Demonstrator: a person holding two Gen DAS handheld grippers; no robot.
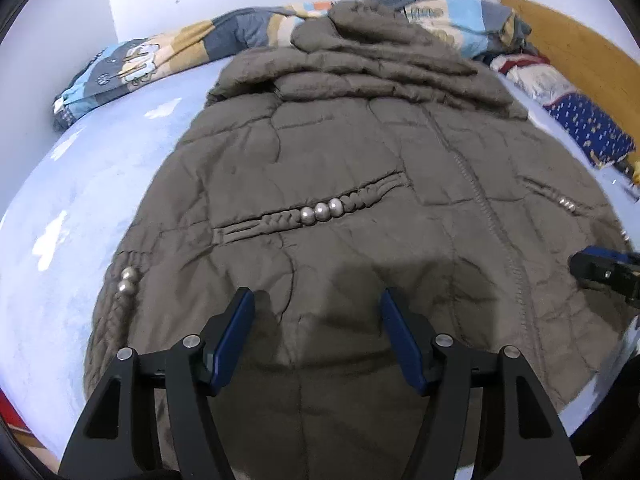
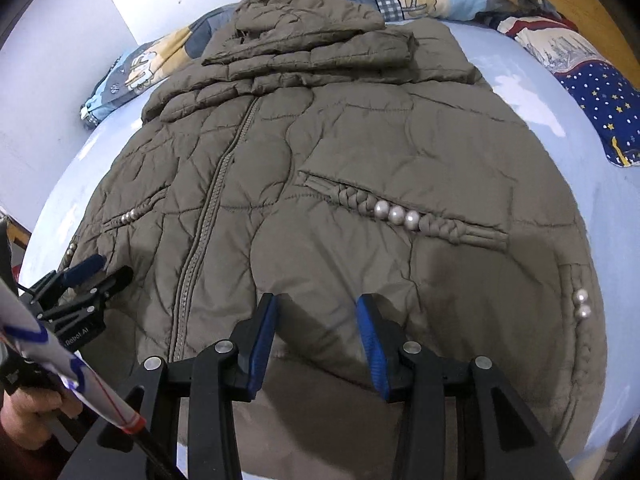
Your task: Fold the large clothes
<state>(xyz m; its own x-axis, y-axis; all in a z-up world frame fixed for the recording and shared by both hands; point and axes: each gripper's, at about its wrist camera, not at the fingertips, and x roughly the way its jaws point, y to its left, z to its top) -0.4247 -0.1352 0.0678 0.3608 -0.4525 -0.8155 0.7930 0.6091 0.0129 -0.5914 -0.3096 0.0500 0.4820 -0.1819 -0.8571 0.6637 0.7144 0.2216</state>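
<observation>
A large olive-brown quilted coat (image 1: 344,168) lies flat, front up, on a light blue bed; it also shows in the right wrist view (image 2: 340,168). Its sleeves are folded across the chest and the hood lies at the far end. Braided pocket trims carry pearl beads (image 1: 320,212) (image 2: 396,214). My left gripper (image 1: 316,300) is open just above the hem on the coat's left half. My right gripper (image 2: 318,306) is open above the hem on the right half, beside the zipper (image 2: 208,216). Each gripper shows in the other's view, the right (image 1: 600,270) and the left (image 2: 90,276).
The blue bedsheet (image 1: 80,184) surrounds the coat. A patchwork quilt (image 1: 168,52) is bunched along the far wall. A dark blue starry cloth (image 2: 600,96) lies at the right by the wooden headboard (image 1: 568,44). A white wall stands behind.
</observation>
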